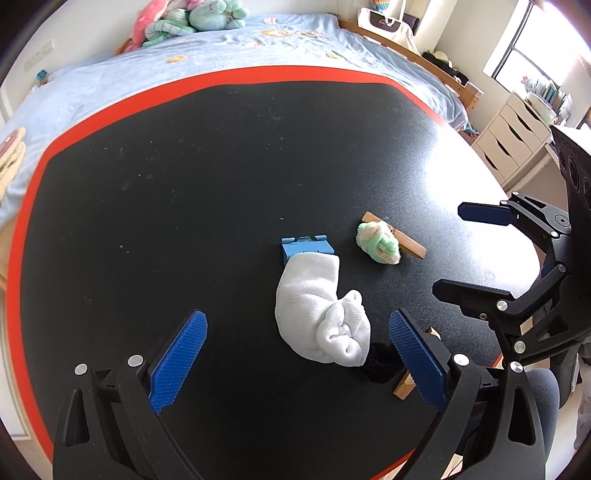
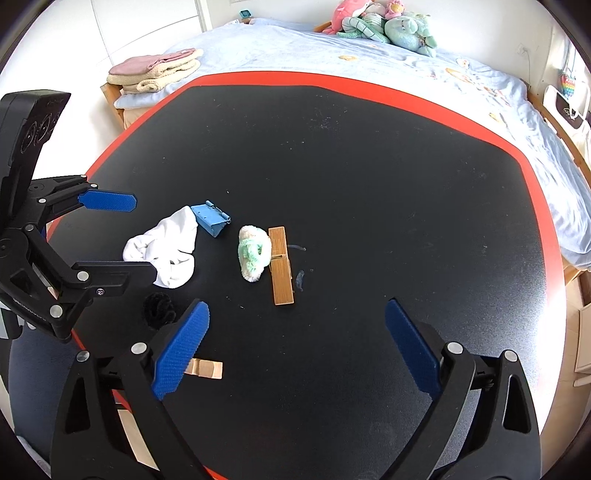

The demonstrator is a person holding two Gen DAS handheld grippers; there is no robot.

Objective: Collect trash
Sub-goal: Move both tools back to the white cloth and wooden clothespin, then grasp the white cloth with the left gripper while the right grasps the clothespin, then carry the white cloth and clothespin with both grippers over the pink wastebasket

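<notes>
On the black table (image 1: pixel 184 184) lie a white sock (image 1: pixel 317 314) (image 2: pixel 166 251), a crushed blue box (image 1: pixel 304 249) (image 2: pixel 210 218), a green and white fuzzy sock (image 1: pixel 378 243) (image 2: pixel 253 253) against a wooden block (image 1: pixel 410 247) (image 2: pixel 281 266), a black fuzzy ball (image 1: pixel 380 360) (image 2: pixel 159 308) and a small tan wooden piece (image 1: pixel 404 387) (image 2: pixel 205 368). My left gripper (image 1: pixel 295 363) (image 2: pixel 122 236) is open, just short of the white sock. My right gripper (image 2: pixel 295 350) (image 1: pixel 465 251) is open and empty, near the table's front edge.
The table has a red border (image 2: pixel 332 79). Behind it is a bed with a light blue cover (image 1: pixel 221 51), plush toys (image 2: pixel 384 24) and folded towels (image 2: pixel 155 72). White drawers (image 1: pixel 509 136) stand at the right in the left wrist view.
</notes>
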